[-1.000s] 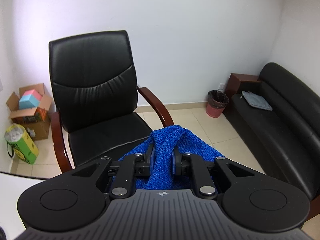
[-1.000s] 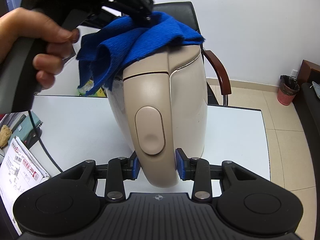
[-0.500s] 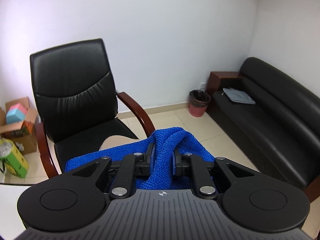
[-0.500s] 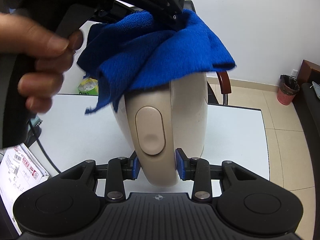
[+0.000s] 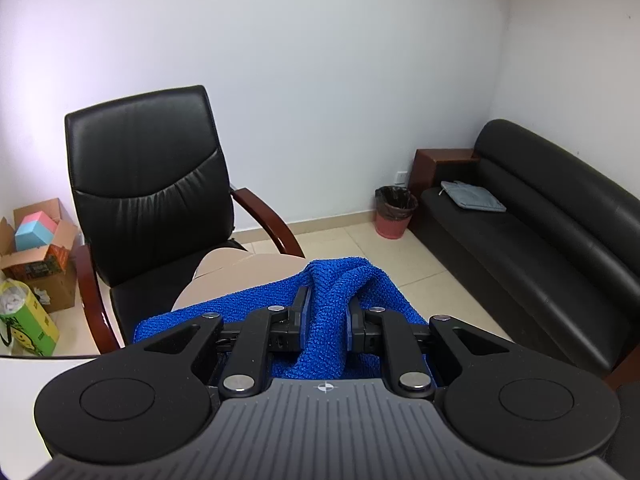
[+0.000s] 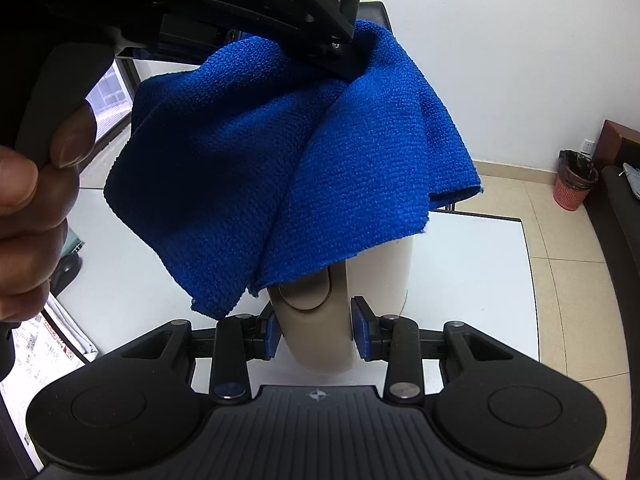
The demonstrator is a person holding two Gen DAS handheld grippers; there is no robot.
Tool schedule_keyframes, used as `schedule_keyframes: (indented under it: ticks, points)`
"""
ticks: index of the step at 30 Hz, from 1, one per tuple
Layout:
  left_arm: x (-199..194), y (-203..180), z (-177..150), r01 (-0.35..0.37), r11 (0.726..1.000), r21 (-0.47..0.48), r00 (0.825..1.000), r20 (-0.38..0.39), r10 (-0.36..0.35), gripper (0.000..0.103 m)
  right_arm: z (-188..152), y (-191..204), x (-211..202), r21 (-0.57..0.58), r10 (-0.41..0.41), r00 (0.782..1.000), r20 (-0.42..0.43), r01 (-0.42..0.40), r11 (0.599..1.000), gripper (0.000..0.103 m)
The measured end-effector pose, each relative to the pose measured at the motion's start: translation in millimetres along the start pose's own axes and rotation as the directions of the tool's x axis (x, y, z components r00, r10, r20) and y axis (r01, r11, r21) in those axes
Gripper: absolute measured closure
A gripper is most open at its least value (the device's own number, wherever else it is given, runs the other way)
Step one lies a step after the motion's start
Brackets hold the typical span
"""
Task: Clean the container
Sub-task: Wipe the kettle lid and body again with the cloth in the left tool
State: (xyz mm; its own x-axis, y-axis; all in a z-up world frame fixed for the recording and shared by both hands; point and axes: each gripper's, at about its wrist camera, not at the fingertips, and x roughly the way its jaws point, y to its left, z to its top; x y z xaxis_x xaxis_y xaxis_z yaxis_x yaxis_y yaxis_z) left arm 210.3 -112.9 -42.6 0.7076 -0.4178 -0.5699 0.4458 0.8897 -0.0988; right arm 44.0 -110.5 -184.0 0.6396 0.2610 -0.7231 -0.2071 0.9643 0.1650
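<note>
Right wrist view shows the right gripper clamped on the handle of a beige container, a jug-shaped kettle standing upright on a white table. Its long axis runs vertically, top toward 12 o'clock, and the handle faces the camera, with an oval button partly visible just above the pads. A blue cloth is draped over the container's upper part and hides its top; folds hang down toward 7 o'clock and 4 o'clock. The left gripper comes in from 11 o'clock and pinches the cloth at its peak, with the person's hand wrapped around the gripper's grip at 9 o'clock.

From the left wrist view, the left gripper has its jaws narrow, closed on a bunched ridge of the blue cloth. A patch of the beige container shows beyond the cloth toward 11 o'clock. Behind it stands a black office chair at 10 o'clock, a black sofa at 3 o'clock, and a red waste bin between them by the wall.
</note>
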Motion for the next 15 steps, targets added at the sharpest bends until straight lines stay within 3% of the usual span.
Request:
schedule_keyframes:
  ticks: [15]
  points:
    - [28.5,19.5,22.8,0.024,0.999,-0.023,0.998,-0.049,-0.025,0.085,0.6,-4.8,5.2,0.007,0.006,1.0,0.005,-0.006,1.0,0.065]
